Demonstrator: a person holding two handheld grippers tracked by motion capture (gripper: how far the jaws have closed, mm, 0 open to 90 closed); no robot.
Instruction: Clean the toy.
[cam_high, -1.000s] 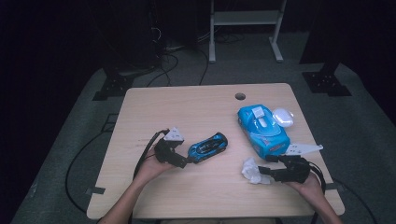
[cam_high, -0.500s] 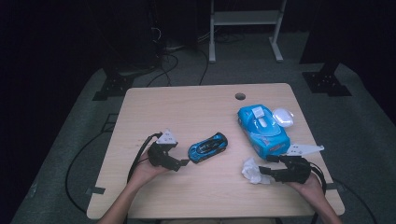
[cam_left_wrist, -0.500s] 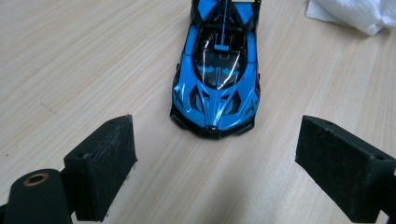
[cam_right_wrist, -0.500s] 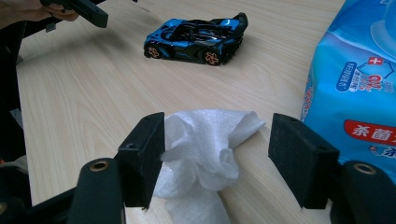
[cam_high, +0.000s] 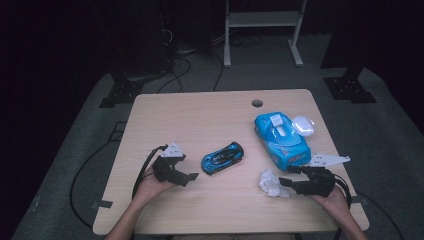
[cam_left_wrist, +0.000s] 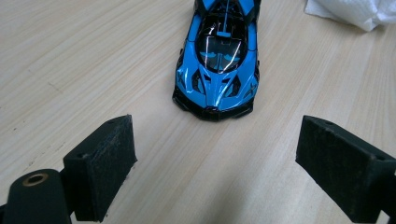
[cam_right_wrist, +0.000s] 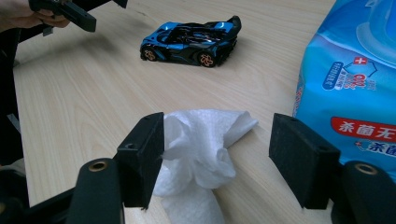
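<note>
In the high view, a pale wooden table (cam_high: 200, 120) carried a small glossy blue and black toy sports car (cam_high: 223, 158) near its middle, lying at a slant. The left gripper (cam_high: 191, 177) lay just beside the car's nearer end, apart from it, with its jaws spread and nothing between them. At the table's right side the right gripper (cam_high: 286, 176) pointed at a crumpled white paper tissue (cam_high: 271, 183), its tips at the edge of the tissue. Behind that gripper lay a blue plastic pack of wet wipes (cam_high: 281, 137), with a white oval lid (cam_high: 303, 125) just beside its far end. In the left gripper view, the car (cam_left_wrist: 218, 60) sat nose-on ahead of the two black pads, which stood wide apart over bare wood and clear of it; a corner of the tissue (cam_left_wrist: 355, 11) showed beyond the car. In the right gripper view, the jaws stood released, the tissue (cam_right_wrist: 201, 144) bunched between them; the left pad lay against its folds while the right pad stood clear of it. The wipes pack (cam_right_wrist: 350, 84) rose close at the right, and the car (cam_right_wrist: 191, 42) stood farther off, side-on, with the left gripper (cam_right_wrist: 95, 13) near its front.
</note>
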